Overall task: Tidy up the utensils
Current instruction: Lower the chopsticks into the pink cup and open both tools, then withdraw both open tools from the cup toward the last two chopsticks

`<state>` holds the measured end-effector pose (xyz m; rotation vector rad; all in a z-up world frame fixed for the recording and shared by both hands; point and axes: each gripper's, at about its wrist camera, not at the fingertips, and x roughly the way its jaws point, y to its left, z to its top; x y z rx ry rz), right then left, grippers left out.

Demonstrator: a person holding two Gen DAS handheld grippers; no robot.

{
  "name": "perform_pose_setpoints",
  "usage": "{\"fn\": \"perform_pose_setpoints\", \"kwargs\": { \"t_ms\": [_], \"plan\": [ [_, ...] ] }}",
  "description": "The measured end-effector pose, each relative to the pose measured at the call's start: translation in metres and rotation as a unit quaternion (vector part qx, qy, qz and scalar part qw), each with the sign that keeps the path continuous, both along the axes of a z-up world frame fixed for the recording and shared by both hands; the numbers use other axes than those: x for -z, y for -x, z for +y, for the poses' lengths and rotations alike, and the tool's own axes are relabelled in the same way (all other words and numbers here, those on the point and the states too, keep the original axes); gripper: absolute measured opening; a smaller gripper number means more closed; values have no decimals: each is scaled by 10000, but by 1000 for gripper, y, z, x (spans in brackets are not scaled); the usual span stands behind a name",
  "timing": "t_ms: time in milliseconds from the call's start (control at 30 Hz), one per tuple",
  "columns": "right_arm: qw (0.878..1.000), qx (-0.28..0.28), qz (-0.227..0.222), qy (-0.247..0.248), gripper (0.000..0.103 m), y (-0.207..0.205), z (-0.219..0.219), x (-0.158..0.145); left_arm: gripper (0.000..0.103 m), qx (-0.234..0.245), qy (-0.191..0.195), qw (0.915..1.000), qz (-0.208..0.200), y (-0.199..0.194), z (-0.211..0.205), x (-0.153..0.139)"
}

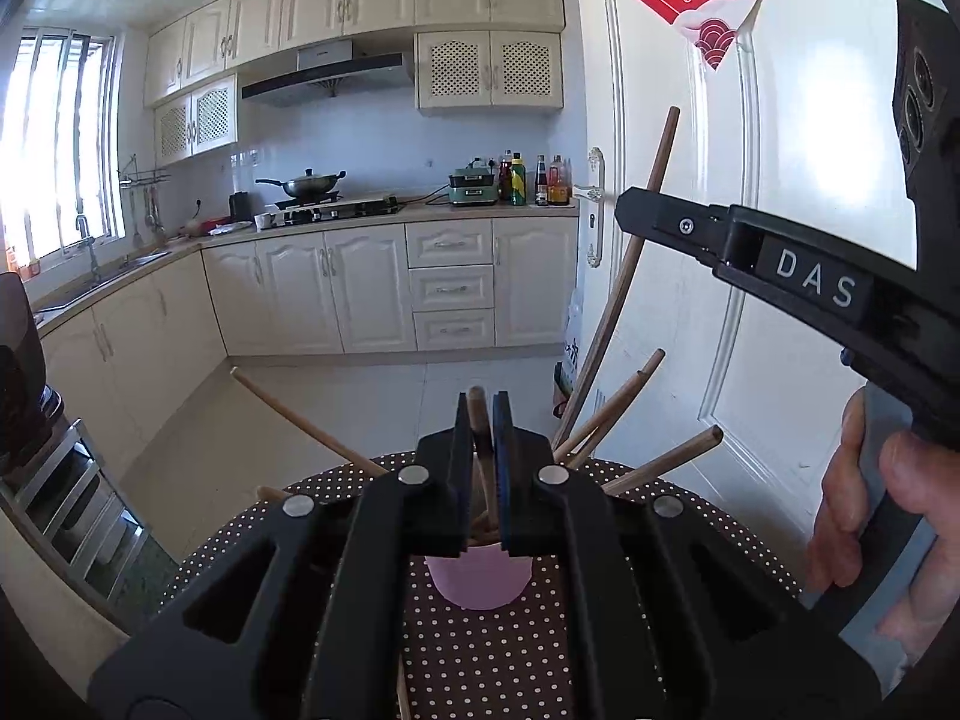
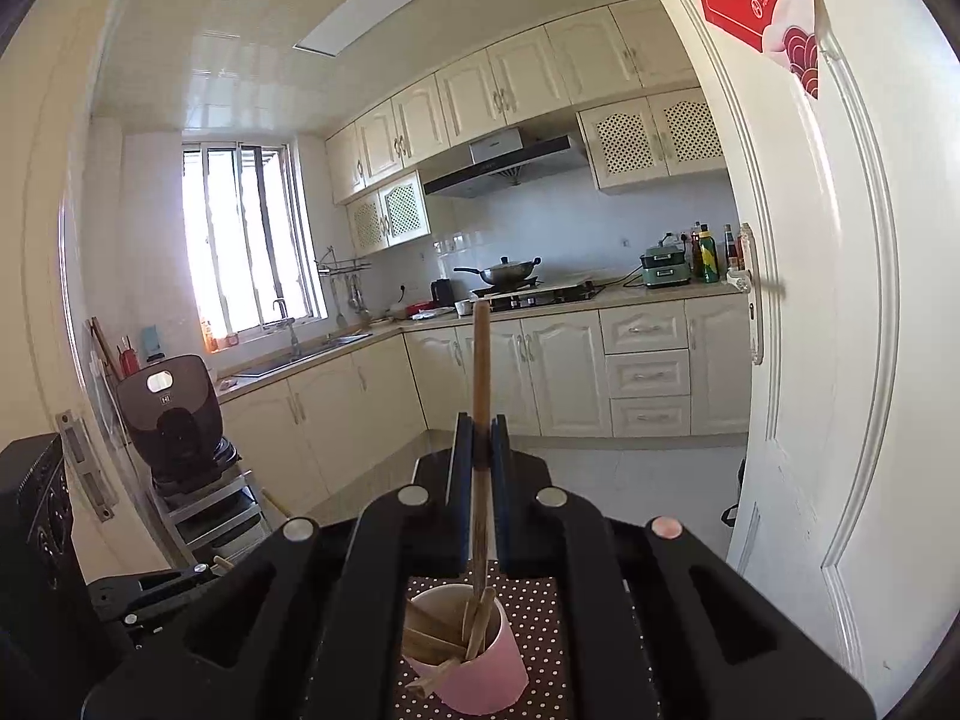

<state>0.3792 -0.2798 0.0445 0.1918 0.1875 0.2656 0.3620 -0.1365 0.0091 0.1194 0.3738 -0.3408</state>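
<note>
At nine o'clock in the left wrist view we see a pale chopstick (image 1: pixel 306 423) lying slantwise from the floor side down toward the dotted tablecloth (image 1: pixel 480 648). At the centre, our left gripper (image 1: pixel 482 414) is clenched on a single brown chopstick (image 1: pixel 478 420), whose lower end runs down into the pink cup (image 1: pixel 480 582) standing on the cloth at six o'clock, right beneath the jaws. Toward three o'clock several more chopsticks (image 1: pixel 624 396) fan out of the cup, leaning to the right. Farther right, our right gripper (image 1: pixel 636 210) reaches in from the edge, clamped around a long dark chopstick (image 1: pixel 624 276) that rises toward one o'clock; the right hand (image 1: pixel 882 510) grips its handle at four o'clock. In the right wrist view, that gripper (image 2: pixel 482 426) pinches the same long stick (image 2: pixel 480 360), upright at twelve o'clock, its lower end in the pink cup (image 2: pixel 480 672) among short wooden pieces (image 2: pixel 438 636).
</note>
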Motion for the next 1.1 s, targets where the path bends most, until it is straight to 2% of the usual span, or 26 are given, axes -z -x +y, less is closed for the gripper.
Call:
{"fn": "perform_pose_setpoints", "kwargs": {
  "t_ms": [200, 267, 300, 333, 367, 733, 867, 1100],
  "plan": [
    [9997, -85, 189, 119, 4, -2, 7, 6, 9, -108, -37, 9999, -17, 3, 1, -3],
    [9995, -134, 247, 138, 4, -3, 9, 11, 18, -193, -66, 9998, -52, 6, 2, -3],
    [9994, -161, 276, 157, 5, -3, 9, 13, 34, -233, -51, 9997, -70, 7, 4, -4],
    [9992, -174, 311, 192, 5, -3, 11, 16, 57, -254, -25, 9996, -106, 8, 5, -5],
    [9990, -188, 345, 216, 5, -3, 13, 18, 60, -315, 0, 9992, -226, 12, 7, -6],
    [9978, -217, 610, 161, 5, -3, 17, 29, 63, -472, -332, 9978, -322, 20, 7, -6],
    [9971, -241, 717, 72, 8, -2, 16, 30, 66, -504, -116, 9983, -283, 24, 18, -11],
    [9966, -239, 779, 96, 8, 11, 20, 30, 69, -626, -69, 9974, -342, 35, 32, -18]
  ]
}}
